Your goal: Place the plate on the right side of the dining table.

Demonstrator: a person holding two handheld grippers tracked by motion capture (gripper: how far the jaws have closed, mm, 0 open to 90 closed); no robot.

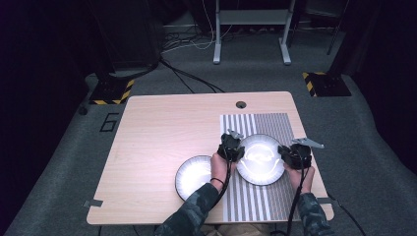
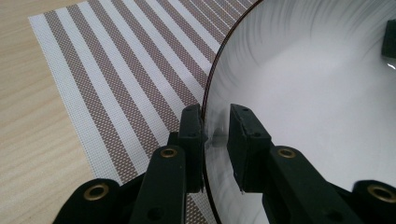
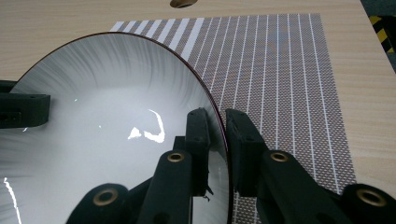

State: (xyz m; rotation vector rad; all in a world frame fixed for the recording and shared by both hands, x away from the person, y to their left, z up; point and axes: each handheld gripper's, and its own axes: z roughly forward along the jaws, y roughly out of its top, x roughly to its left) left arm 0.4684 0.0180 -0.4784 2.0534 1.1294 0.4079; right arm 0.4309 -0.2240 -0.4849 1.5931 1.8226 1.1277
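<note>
Over a striped placemat (image 1: 275,196) on the counter (image 1: 162,132), a white plate (image 1: 260,160) is gripped at opposite rims by the left gripper (image 2: 215,133) and right gripper (image 3: 220,133), fingers clamped; a second plate (image 1: 194,177) is seen beside it.

We hold both forearms up from the bottom of the high view, sleeves patterned. Our left gripper (image 1: 231,148) sits just right of centre, our right gripper (image 1: 295,155) farther right at the same height. Each has its jaws set astride a thin rim, a narrow gap showing between them.
</note>
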